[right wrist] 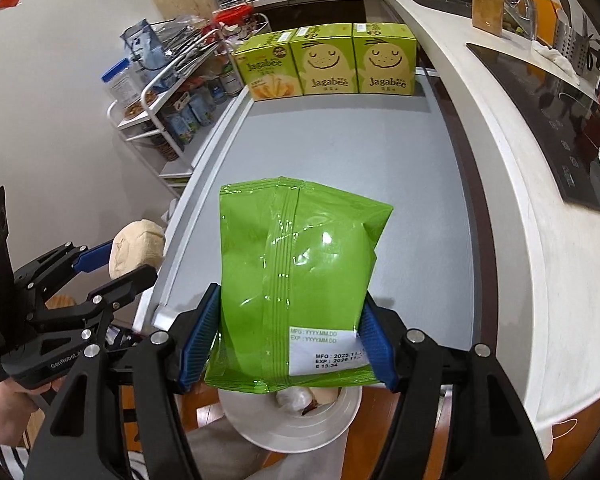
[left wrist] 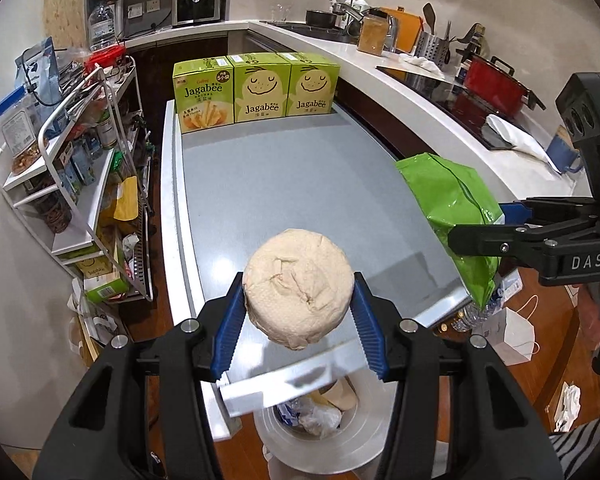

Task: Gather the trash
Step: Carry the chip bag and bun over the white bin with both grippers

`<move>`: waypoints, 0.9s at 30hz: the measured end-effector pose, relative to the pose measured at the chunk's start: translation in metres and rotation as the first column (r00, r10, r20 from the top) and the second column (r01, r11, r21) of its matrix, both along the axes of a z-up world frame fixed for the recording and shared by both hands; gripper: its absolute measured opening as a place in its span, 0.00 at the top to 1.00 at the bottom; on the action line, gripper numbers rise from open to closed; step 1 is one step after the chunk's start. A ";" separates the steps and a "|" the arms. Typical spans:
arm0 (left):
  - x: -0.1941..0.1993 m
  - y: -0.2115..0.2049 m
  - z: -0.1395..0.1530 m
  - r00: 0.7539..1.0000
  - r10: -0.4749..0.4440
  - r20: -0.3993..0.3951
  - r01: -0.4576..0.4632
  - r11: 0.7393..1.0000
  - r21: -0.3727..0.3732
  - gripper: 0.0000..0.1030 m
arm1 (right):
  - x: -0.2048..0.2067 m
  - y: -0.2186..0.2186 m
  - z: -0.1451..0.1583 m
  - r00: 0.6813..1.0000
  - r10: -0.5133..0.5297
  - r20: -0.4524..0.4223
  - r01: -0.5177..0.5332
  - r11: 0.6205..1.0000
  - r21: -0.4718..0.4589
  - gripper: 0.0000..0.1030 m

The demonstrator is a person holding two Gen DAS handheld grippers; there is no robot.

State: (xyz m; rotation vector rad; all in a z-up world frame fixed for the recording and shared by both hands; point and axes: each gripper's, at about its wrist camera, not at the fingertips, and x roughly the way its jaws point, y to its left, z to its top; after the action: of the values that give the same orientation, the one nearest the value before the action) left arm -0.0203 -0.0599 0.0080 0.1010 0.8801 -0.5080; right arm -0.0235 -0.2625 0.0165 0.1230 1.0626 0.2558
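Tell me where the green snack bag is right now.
The green snack bag is clamped in the right gripper, held above the near end of the grey table, over the white bin.

Crumpled beige paper wad [left wrist: 298,290] and glossy green snack bag [right wrist: 300,280] — both aloft above the bin [left wrist: 356,440].
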 end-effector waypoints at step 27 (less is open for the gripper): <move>-0.096 0.006 -0.061 0.964 -0.128 -0.232 0.154 0.983 0.098 0.49 | -0.094 0.041 -0.063 0.952 0.206 -0.227 -0.216 0.976 -0.021 0.38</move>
State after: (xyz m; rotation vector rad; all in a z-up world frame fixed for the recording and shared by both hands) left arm -0.1160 -0.0536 -0.0533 0.2164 1.1306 -0.6096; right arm -0.1179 -0.2217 -0.0464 -0.0042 1.3069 0.4180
